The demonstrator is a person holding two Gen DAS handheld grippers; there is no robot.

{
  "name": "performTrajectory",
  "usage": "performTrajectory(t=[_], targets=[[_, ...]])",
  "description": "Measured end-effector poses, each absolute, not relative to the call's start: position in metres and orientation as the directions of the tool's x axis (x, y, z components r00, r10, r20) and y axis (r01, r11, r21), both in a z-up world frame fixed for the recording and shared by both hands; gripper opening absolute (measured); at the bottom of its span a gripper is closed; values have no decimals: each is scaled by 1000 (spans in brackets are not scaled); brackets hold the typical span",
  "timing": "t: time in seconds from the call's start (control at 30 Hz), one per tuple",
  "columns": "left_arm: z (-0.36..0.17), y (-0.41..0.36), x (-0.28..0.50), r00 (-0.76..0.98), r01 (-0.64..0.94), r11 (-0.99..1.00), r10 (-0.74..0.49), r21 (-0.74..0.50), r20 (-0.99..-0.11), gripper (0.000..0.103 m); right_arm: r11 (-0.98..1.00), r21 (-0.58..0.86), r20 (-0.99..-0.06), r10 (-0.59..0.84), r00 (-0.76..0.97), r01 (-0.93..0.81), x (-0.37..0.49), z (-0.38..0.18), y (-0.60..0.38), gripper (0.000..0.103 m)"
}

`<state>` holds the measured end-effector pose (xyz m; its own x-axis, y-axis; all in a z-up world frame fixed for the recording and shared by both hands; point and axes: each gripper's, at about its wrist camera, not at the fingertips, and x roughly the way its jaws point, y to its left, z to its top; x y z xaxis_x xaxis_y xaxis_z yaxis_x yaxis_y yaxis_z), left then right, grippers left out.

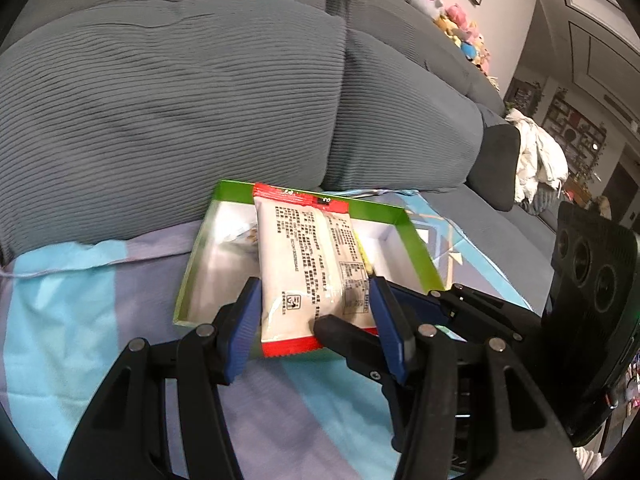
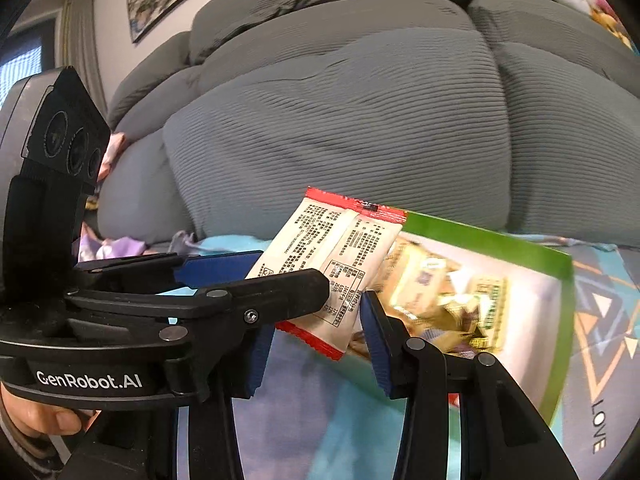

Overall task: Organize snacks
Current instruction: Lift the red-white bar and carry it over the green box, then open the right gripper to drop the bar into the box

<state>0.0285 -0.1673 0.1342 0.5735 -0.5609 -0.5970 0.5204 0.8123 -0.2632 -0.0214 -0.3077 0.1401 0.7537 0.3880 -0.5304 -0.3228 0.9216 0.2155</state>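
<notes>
A white snack packet (image 1: 308, 264) with red sealed ends and black print hangs tilted over an open box. The box has a green rim (image 1: 384, 210) and a white inside. My left gripper (image 1: 316, 300) is shut on the packet's near end, its blue pads against both side edges. The right gripper's black finger (image 1: 340, 332) reaches in from the right across that same end. In the right wrist view the packet (image 2: 340, 248) sits between the pads of my right gripper (image 2: 316, 320), which is shut on it. The left gripper's finger (image 2: 296, 280) crosses over it. Gold-wrapped snacks (image 2: 440, 292) lie in the box (image 2: 480, 236).
The box rests on a blue and purple patterned blanket (image 1: 80, 280) spread over a grey corduroy sofa, with big back cushions (image 1: 180, 100) just behind it. Plush toys (image 1: 460, 28) and a heap of white cloth (image 1: 536, 156) lie further along. A hand (image 2: 40, 416) holds the left gripper.
</notes>
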Motion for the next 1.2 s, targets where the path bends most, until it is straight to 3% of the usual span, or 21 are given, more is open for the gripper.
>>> performTrajectory(t=[0.83, 0.93, 1.0, 1.2], targets=[[99, -218, 77, 509, 518, 815, -536, -257, -673, 56, 942, 228, -618, 334, 711, -245, 18, 107, -347, 45], [98, -217, 81, 521, 498, 832, -513, -245, -683, 62, 950, 213, -631, 313, 710, -230, 20, 106, -346, 45], [100, -213, 82, 541, 468, 851, -488, -236, -685, 76, 952, 217, -639, 307, 705, -217, 21, 106, -348, 45], [111, -192, 77, 592, 406, 888, -434, -215, -679, 84, 966, 198, -651, 258, 714, -168, 11, 111, -357, 53]])
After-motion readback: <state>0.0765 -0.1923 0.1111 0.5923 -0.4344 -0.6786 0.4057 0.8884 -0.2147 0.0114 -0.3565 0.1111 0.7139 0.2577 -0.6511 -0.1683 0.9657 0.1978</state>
